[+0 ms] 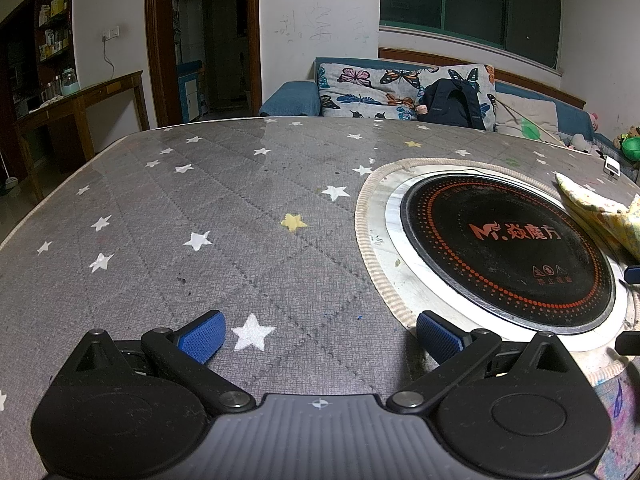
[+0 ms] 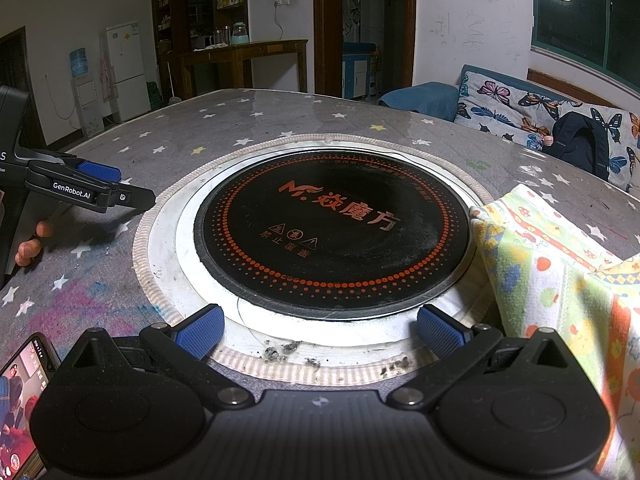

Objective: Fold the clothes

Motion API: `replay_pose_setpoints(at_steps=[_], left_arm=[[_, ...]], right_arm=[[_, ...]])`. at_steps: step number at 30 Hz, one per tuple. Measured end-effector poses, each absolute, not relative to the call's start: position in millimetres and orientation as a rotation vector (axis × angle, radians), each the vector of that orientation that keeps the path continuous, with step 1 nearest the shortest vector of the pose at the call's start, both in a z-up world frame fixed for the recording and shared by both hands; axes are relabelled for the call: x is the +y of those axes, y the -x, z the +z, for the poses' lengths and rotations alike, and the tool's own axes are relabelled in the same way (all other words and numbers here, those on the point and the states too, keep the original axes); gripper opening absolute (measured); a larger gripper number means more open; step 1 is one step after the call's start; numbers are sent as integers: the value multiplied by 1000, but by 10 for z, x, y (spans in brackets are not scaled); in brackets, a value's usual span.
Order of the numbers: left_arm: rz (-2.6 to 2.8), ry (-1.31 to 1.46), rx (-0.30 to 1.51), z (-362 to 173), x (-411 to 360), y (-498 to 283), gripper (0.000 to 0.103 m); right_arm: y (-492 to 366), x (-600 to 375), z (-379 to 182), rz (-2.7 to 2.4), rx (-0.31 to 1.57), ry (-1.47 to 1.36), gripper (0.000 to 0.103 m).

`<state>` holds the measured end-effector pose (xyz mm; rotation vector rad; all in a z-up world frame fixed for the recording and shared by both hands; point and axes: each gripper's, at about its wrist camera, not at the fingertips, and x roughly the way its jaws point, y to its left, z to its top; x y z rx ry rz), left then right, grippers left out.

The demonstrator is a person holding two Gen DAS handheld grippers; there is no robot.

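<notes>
The cloth (image 2: pixel 560 280), a patterned piece in yellow, green and orange with little fruit prints, lies bunched on the right side of the table, its edge just beside the round cooktop (image 2: pixel 332 232). From the left gripper's camera only a corner of it shows at the far right.

The right gripper (image 2: pixel 320 330) sits low over the near rim of the cooktop, its blue-padded fingers spread wide with nothing between them. The left gripper (image 1: pixel 320 338) hovers over the table cover (image 1: pixel 200 220) to the left of the cooktop, jaws equally wide and empty. Seen from the right side, its black body carries white lettering reading "GenRobot.AI", and fingertips (image 2: pixel 28 250) of the person's hand curl beneath it.

The cooktop's black glass bears an orange logo, "Mr." followed by Chinese characters, inside rings of orange dots, with three small warning symbols and a short line of Chinese text below. The grey quilted cover is scattered with white and yellow stars. A phone (image 2: pixel 24 392) with a lit screen lies at the near left corner. Beyond stands a sofa with a butterfly-print cushion (image 1: pixel 400 88) and a dark backpack (image 1: pixel 452 104).
</notes>
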<state>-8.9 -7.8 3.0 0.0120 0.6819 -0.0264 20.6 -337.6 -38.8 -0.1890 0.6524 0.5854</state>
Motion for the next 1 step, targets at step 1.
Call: replay_pose_setpoints(at_steps=[1], left_arm=[[-26,-12,682,30,-78,88,103]], right_arm=[[-206,-3376,-388,585,652,189,103]])
